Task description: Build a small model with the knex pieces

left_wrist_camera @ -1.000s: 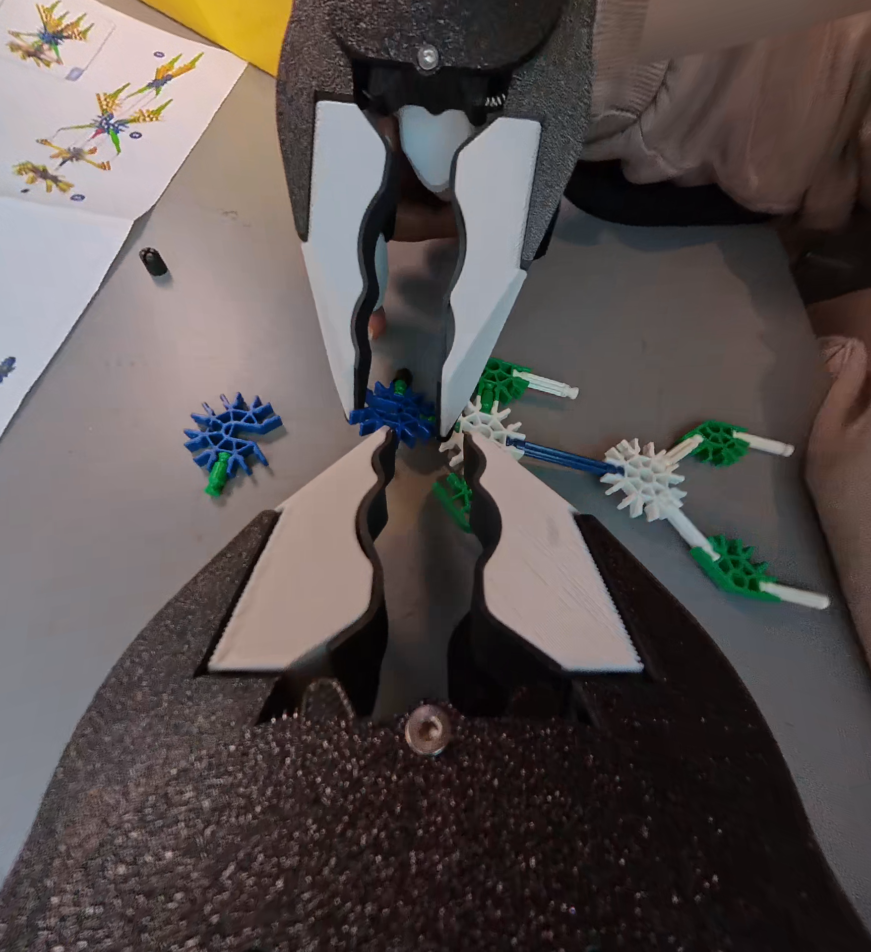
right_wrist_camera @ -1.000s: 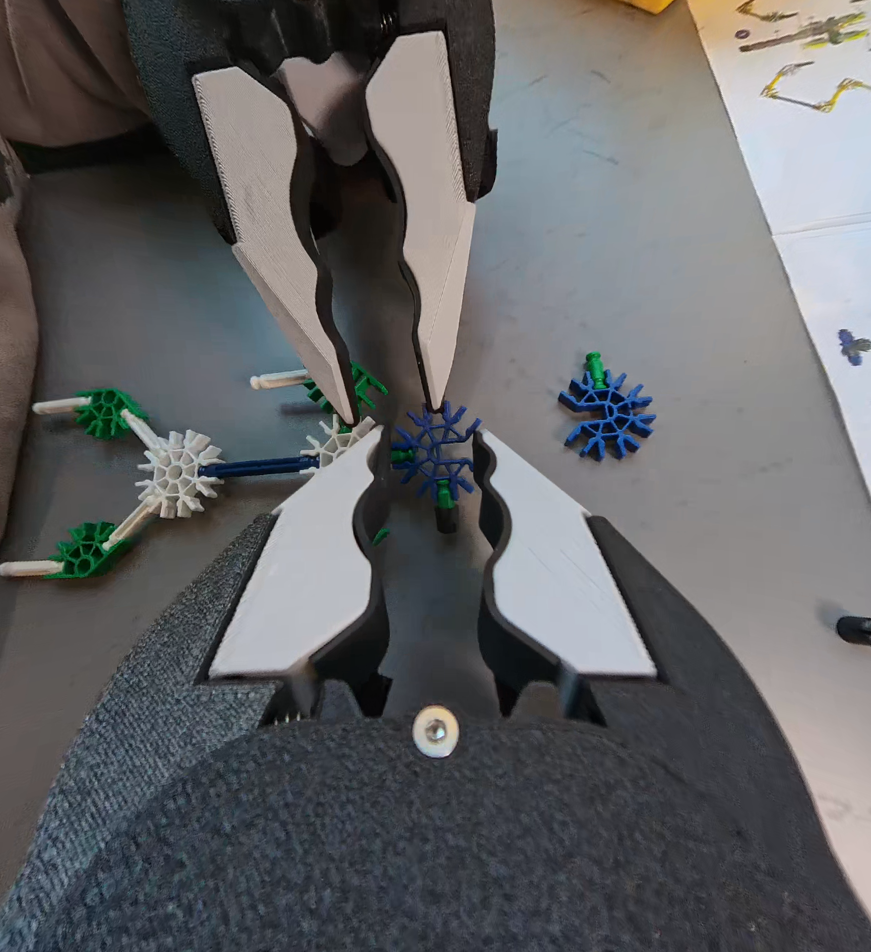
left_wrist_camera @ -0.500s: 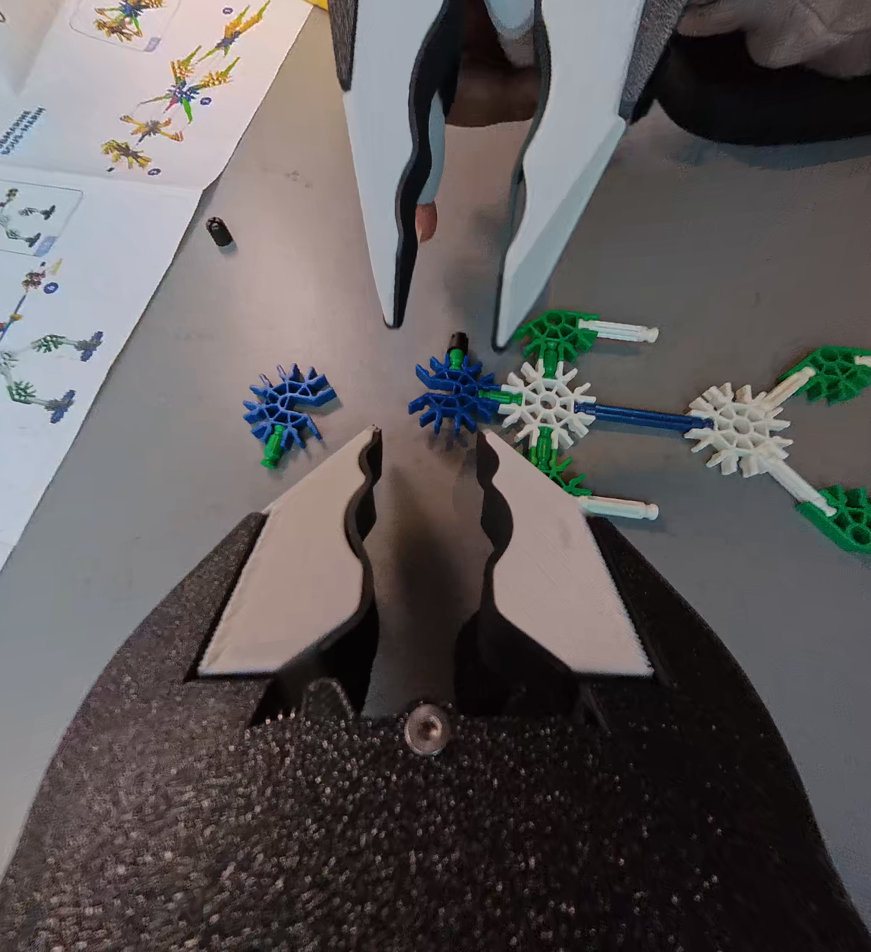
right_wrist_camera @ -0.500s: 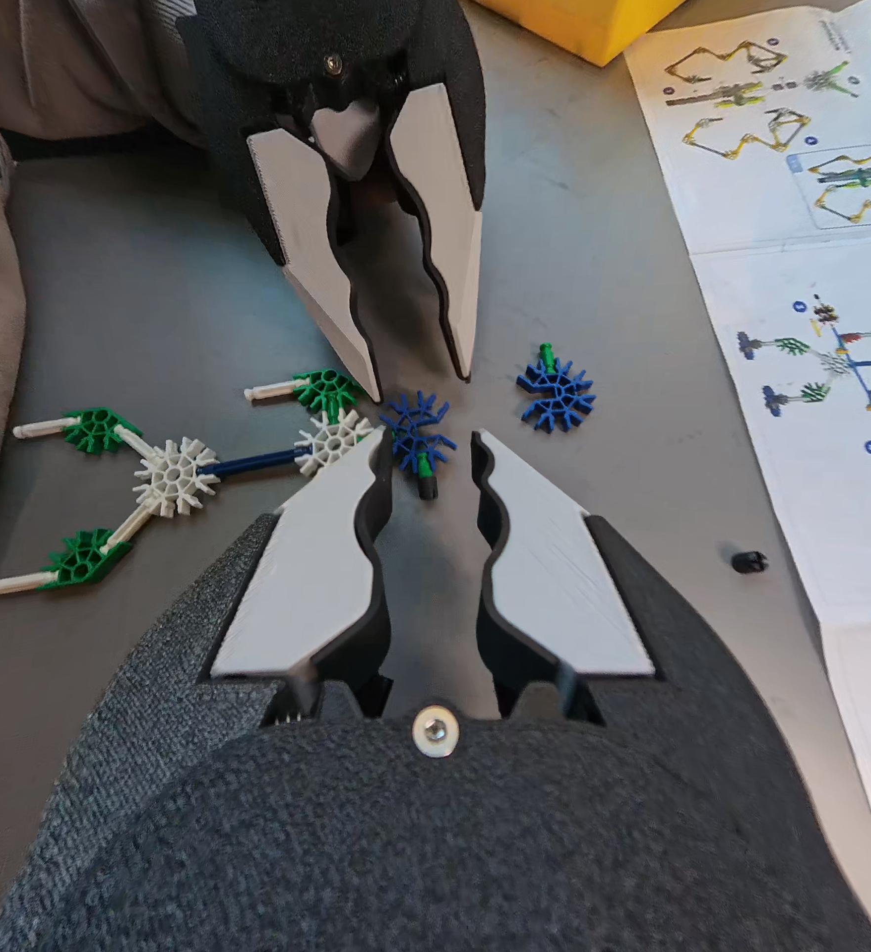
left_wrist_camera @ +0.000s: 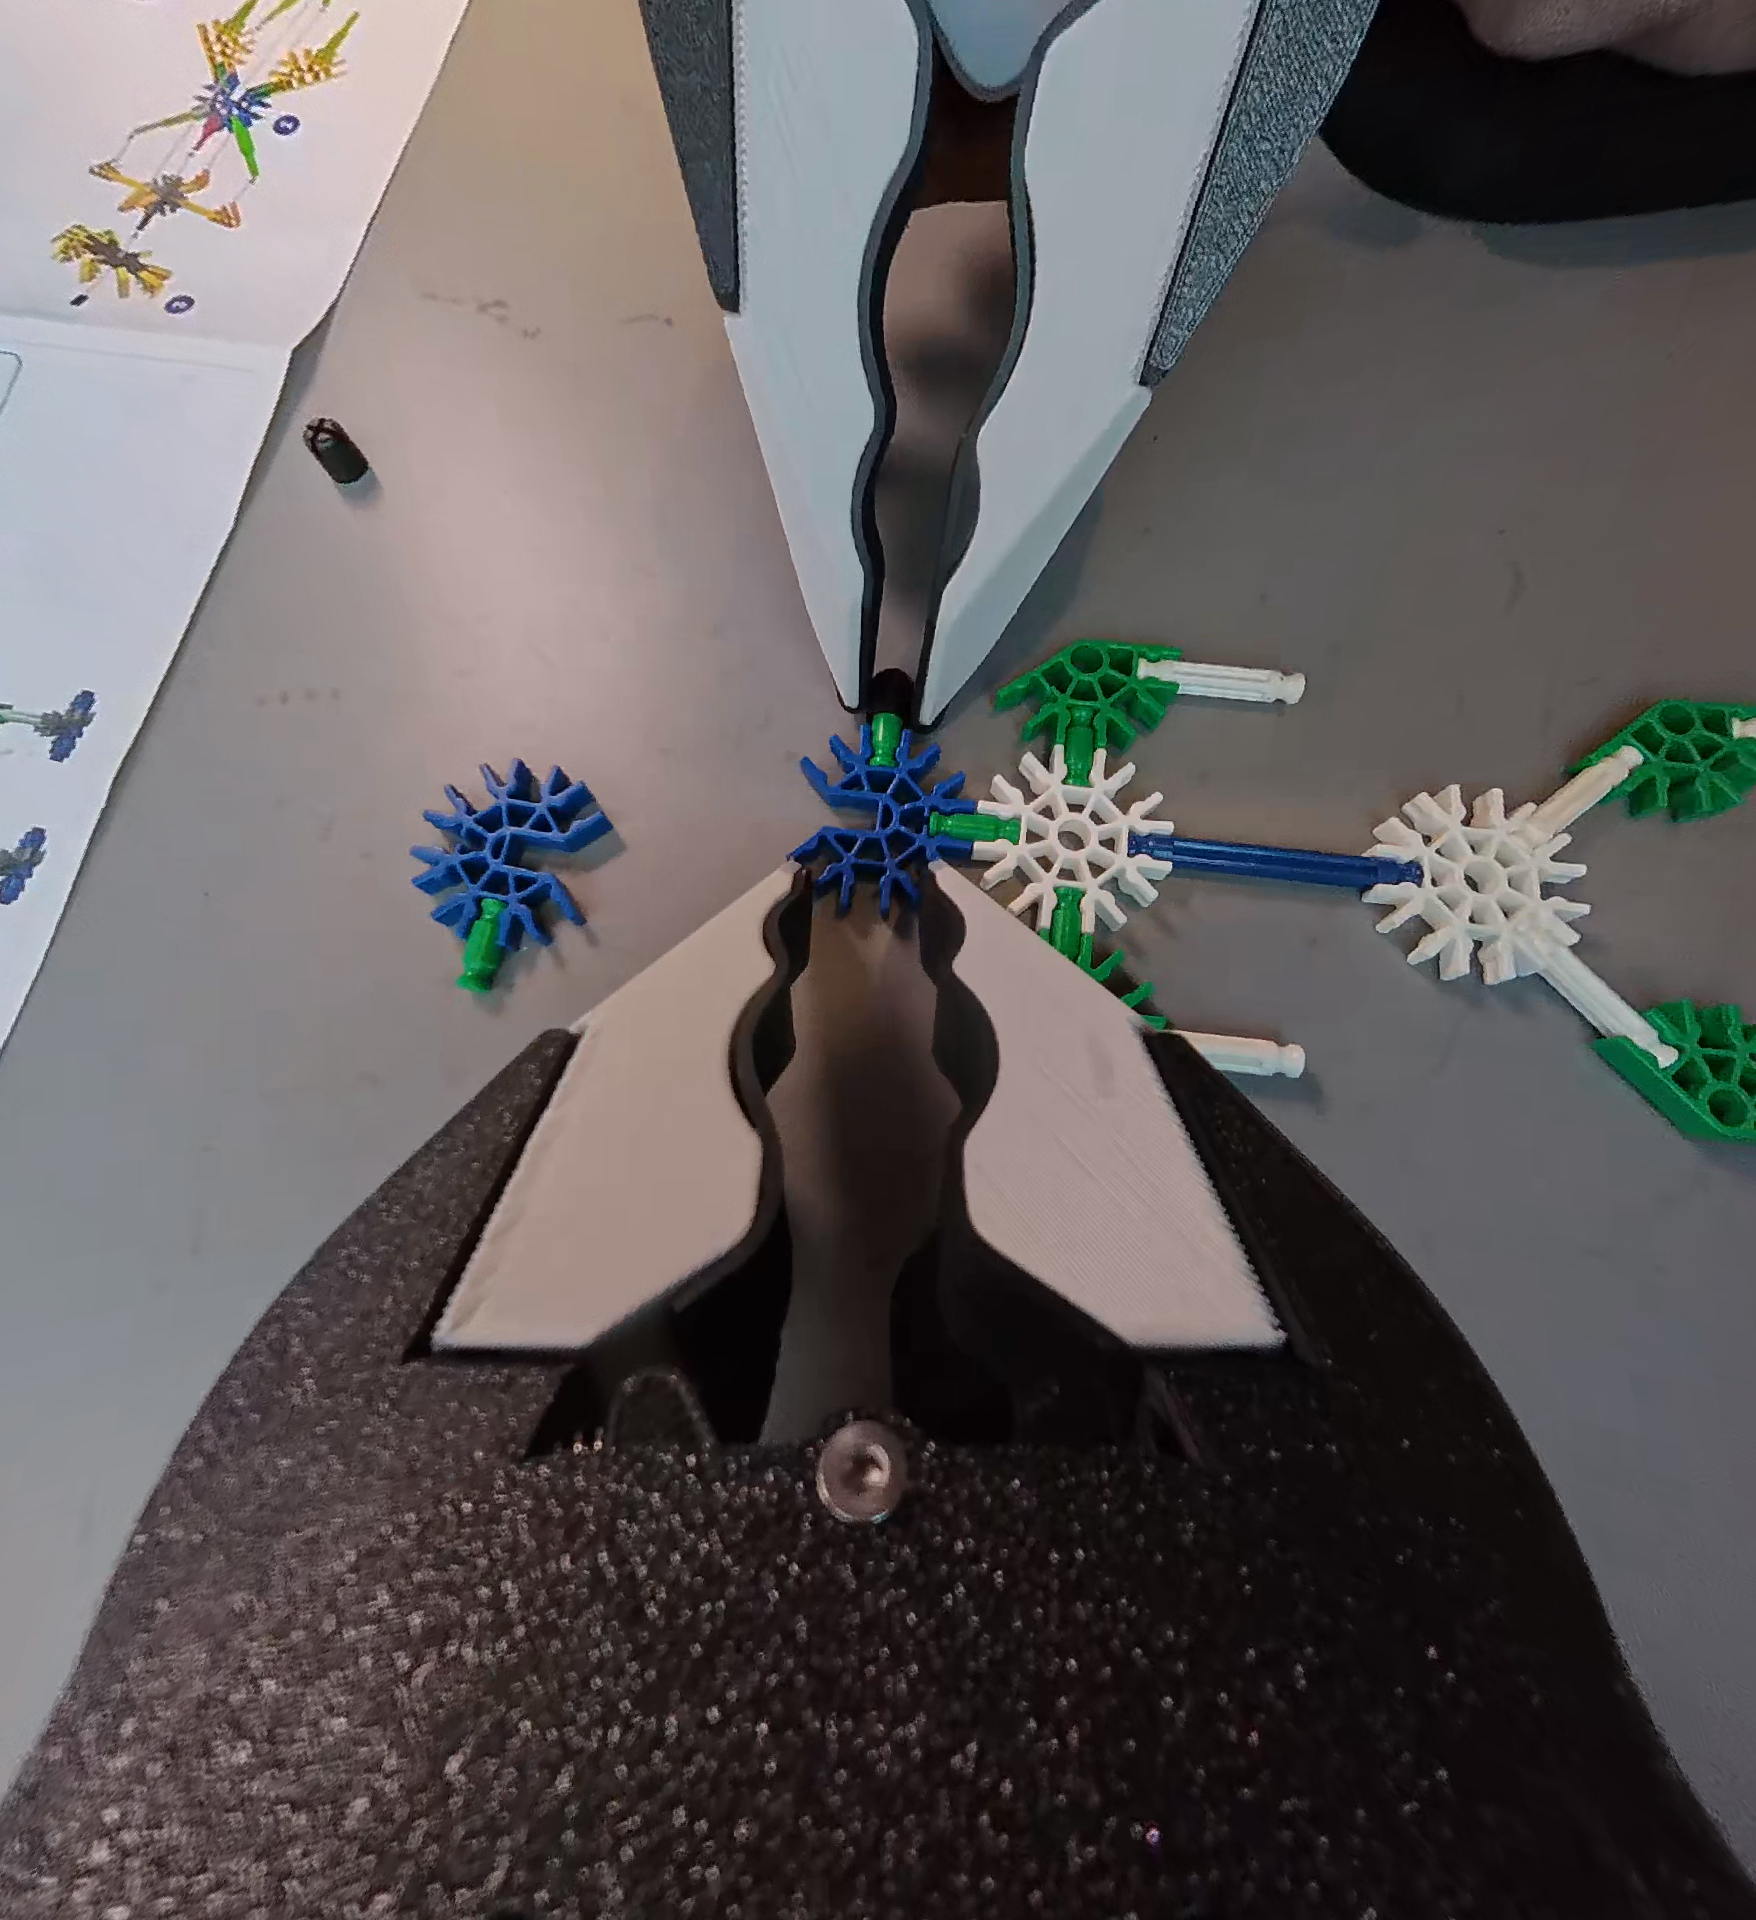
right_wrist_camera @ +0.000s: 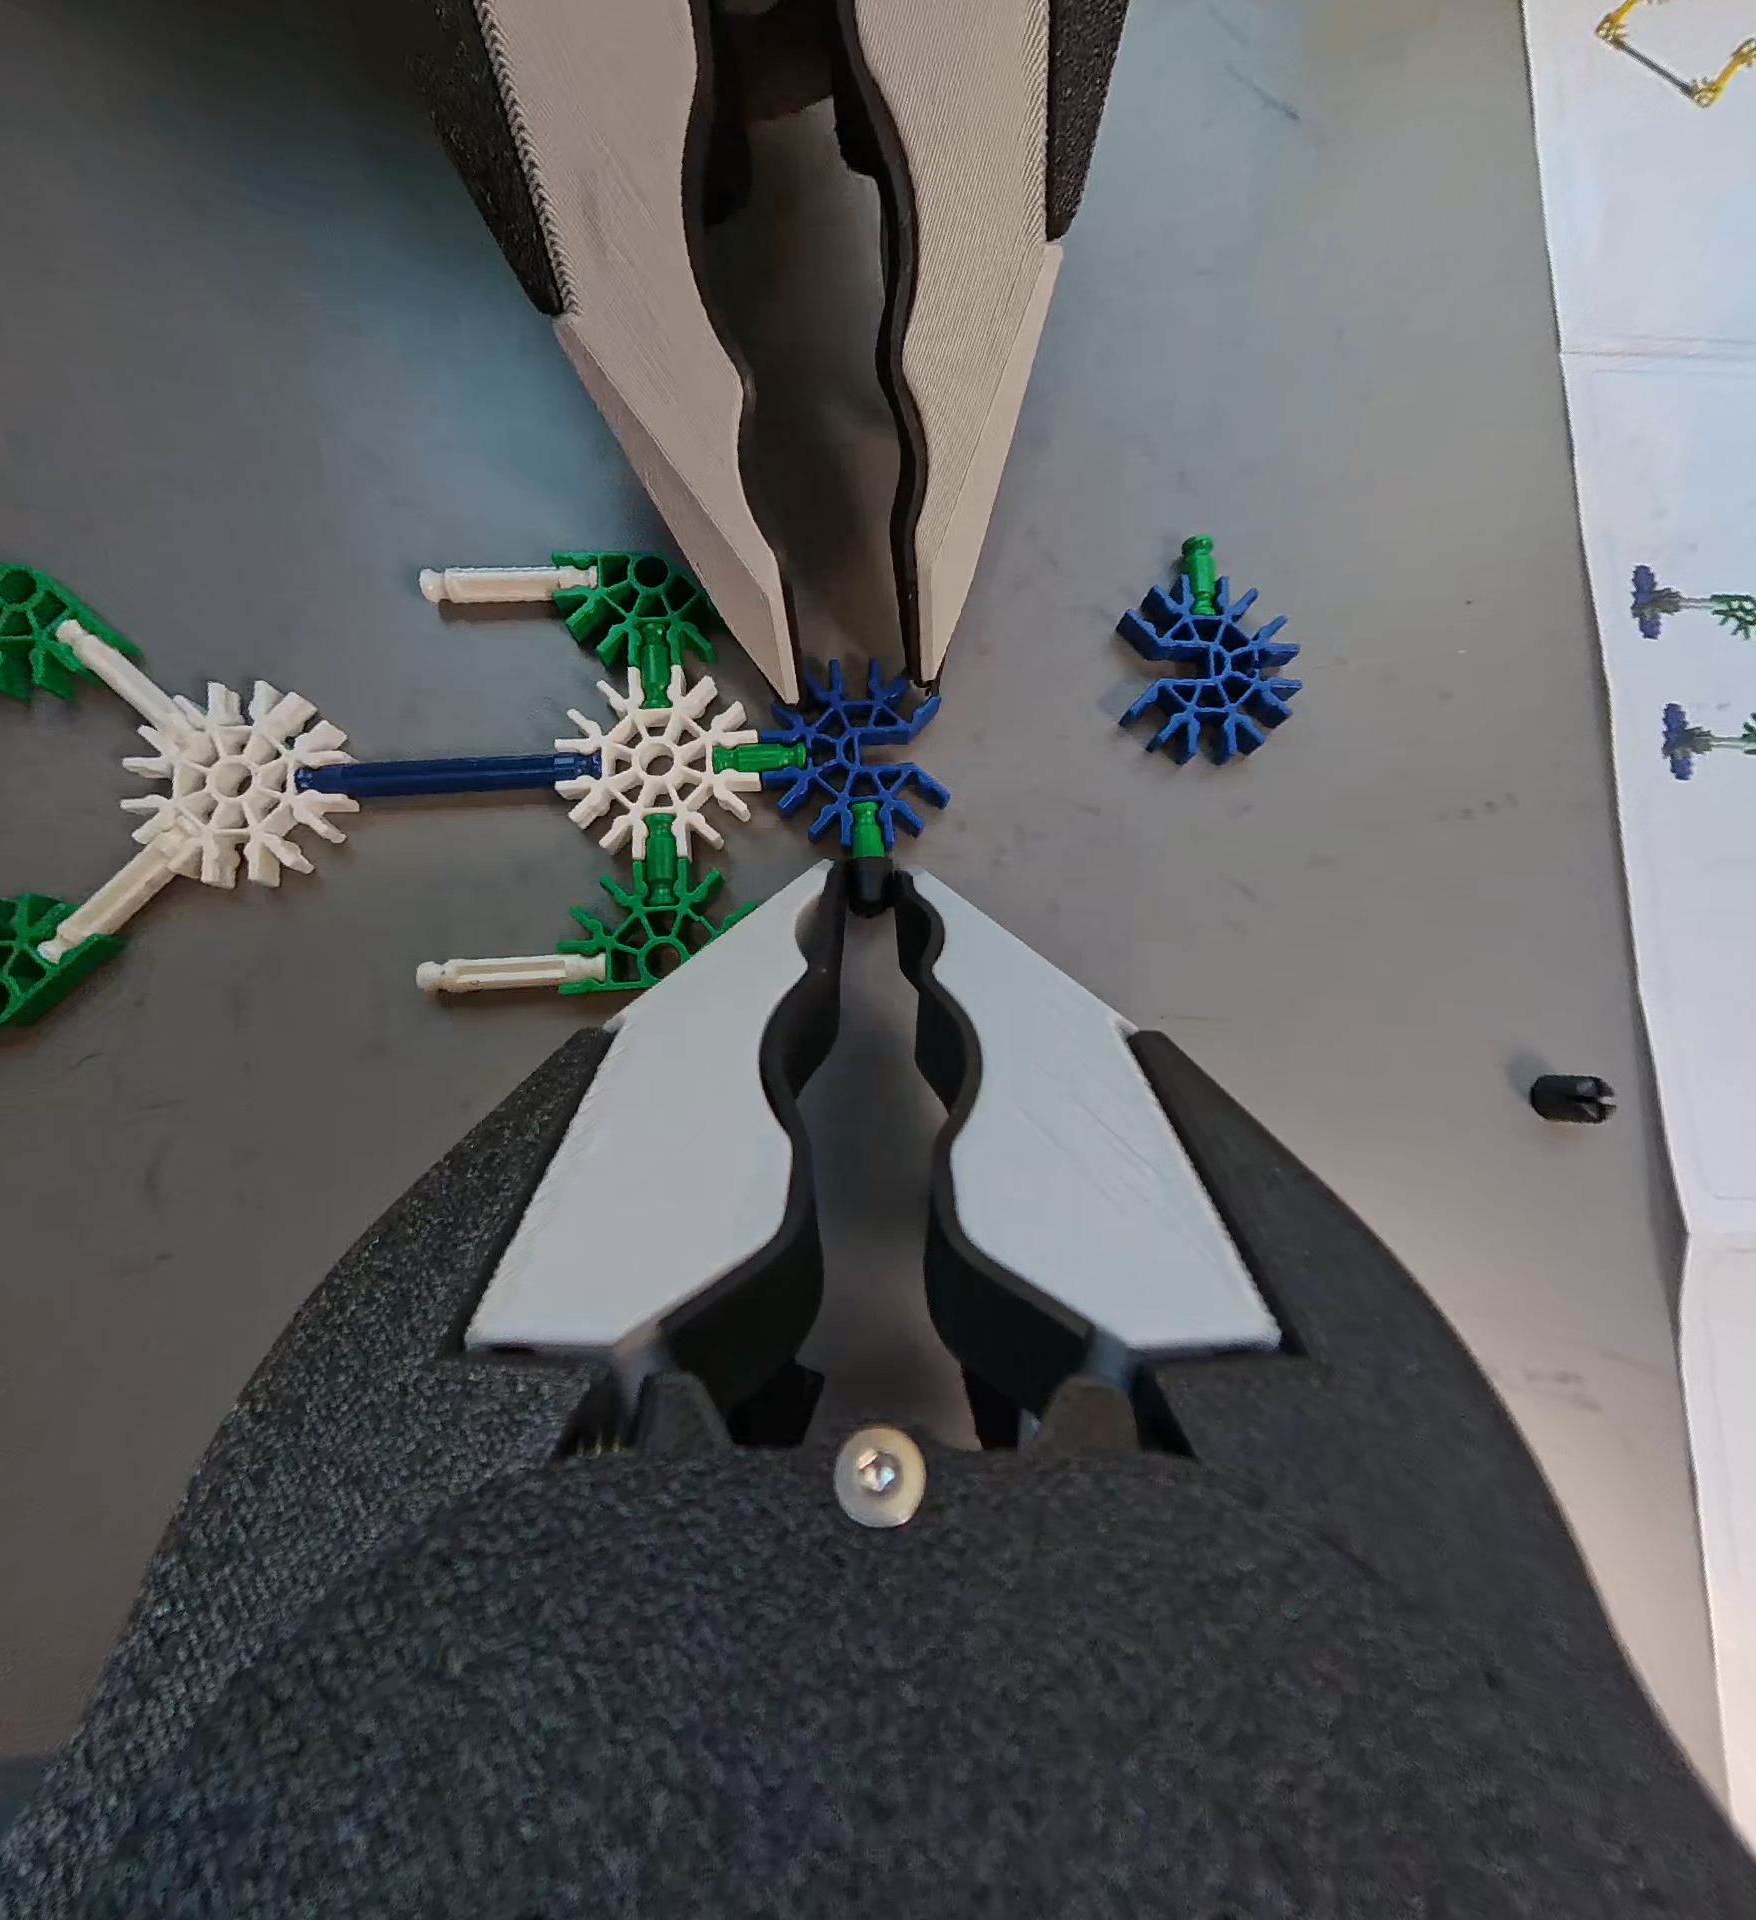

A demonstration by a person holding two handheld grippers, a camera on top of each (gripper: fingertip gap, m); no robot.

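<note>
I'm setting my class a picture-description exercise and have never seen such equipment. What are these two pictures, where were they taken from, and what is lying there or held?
There is no robot. A person holds a two-finger pincer tool in each hand, and each tool carries a camera looking along its fingers. One picture is from the left gripper, the other from the right gripper. Each also shows the other tool at the top.

On the grey table lies a toy model of white, green and blue pieces. The right gripper pinches a small black cap on a green rod plugged into the blue connector. The left gripper's jaws are apart, with the tips at that connector's edge.

Nearby lie a spare blue connector, a loose black cap and instruction sheets.
</note>
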